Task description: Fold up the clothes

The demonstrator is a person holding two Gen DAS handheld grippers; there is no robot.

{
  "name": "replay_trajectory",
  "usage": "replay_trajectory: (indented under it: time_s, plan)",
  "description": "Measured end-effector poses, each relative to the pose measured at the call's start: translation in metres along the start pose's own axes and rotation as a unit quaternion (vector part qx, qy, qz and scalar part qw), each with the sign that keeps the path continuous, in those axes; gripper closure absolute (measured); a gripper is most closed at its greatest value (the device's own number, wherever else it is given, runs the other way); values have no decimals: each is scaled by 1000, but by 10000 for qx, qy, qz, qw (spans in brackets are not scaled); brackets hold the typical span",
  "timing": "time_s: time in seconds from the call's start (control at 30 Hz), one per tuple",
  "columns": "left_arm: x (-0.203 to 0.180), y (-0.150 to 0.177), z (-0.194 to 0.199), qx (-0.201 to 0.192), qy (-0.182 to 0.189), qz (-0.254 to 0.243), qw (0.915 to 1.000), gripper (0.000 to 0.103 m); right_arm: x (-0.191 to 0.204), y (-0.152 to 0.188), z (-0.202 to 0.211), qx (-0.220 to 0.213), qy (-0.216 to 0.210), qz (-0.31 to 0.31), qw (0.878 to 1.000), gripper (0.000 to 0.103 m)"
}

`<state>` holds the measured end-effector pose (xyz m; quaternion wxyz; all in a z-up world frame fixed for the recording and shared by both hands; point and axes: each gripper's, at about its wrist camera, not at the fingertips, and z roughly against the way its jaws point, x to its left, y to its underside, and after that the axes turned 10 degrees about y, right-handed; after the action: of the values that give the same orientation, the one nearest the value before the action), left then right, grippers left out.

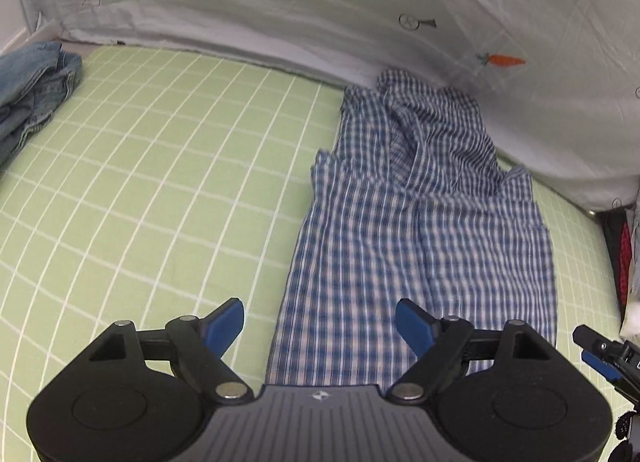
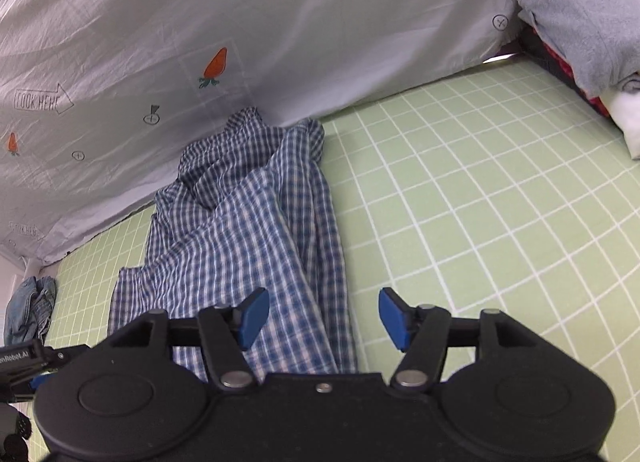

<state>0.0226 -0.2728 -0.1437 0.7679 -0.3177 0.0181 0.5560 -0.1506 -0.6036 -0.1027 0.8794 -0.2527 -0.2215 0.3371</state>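
Note:
A blue-and-white checked garment (image 1: pixel 420 221) lies stretched lengthwise on the green gridded bed sheet (image 1: pixel 160 181), its far end bunched against the white sheet backdrop. My left gripper (image 1: pixel 320 322) hovers open over the garment's near left edge, nothing between its blue pads. In the right wrist view the same checked garment (image 2: pixel 248 229) runs up the middle-left. My right gripper (image 2: pixel 324 314) stands open above its near right edge; the pads do not press the cloth. Each gripper shows at the edge of the other's view: the right gripper (image 1: pixel 600 354), the left gripper (image 2: pixel 24 362).
A crumpled denim piece (image 1: pixel 36 93) lies at the far left of the bed, also seen as denim (image 2: pixel 28 310). A pile of grey, red and white clothes (image 2: pixel 580 33) sits at the far right. A white printed sheet (image 1: pixel 320 1) hangs as a wall behind.

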Motion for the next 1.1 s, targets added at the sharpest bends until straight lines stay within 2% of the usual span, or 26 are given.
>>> replay_trajectory:
  time_s: [0.13, 0.27, 0.3, 0.37, 0.4, 0.53, 0.6, 0.67, 0.7, 0.77, 0.83, 0.87, 0.97, 1.03, 1.1]
  plan:
    - [8, 15, -8, 246, -61, 178, 9995, 20, 10, 4, -8, 39, -145, 230, 9996, 43]
    - [12, 15, -15, 317, -129, 223, 9992, 20, 17, 0, -25, 114, -183, 375, 9991, 45]
    - [11, 14, -16, 304, -113, 230, 9992, 20, 18, -1, -31, 154, -189, 402, 9989, 49]
    - [10, 11, -18, 292, -93, 227, 9993, 20, 16, -1, -36, 327, -342, 421, 9980, 73]
    - [9, 11, -19, 302, -83, 207, 9993, 20, 13, -2, -35, 387, -515, 368, 9972, 101]
    - [6, 15, -17, 280, 9, 114, 9995, 20, 5, -2, -2, 57, -535, 34, 9985, 102]
    - [8, 16, -18, 314, 23, 142, 9994, 20, 6, 3, 7, 5, -323, 164, 9993, 102]
    - [12, 17, -21, 384, 2, 215, 9990, 20, 4, 9, -3, 204, -109, 249, 9994, 102]
    - [13, 17, -22, 411, 25, 251, 9988, 20, 0, 12, -9, 355, -2, 112, 9993, 101]
    - [16, 17, -24, 463, 71, 324, 9984, 20, -7, 14, -12, 463, 122, -145, 9987, 92]
    - [19, 18, -27, 533, 91, 396, 9978, 20, -10, 14, -13, 497, 147, -262, 9983, 51]
    - [20, 18, -29, 574, 91, 433, 9974, 20, -11, 14, -13, 511, 109, -310, 9982, 47]
    - [22, 20, -34, 675, 129, 566, 9960, 20, -12, 17, -20, 733, -207, -462, 9960, 45]
    - [24, 21, -37, 695, 173, 656, 9953, 20, -6, 24, -25, 904, -241, -391, 9948, 40]
    - [25, 21, -38, 702, 203, 739, 9946, 20, 1, 29, -29, 997, -234, -230, 9945, 38]
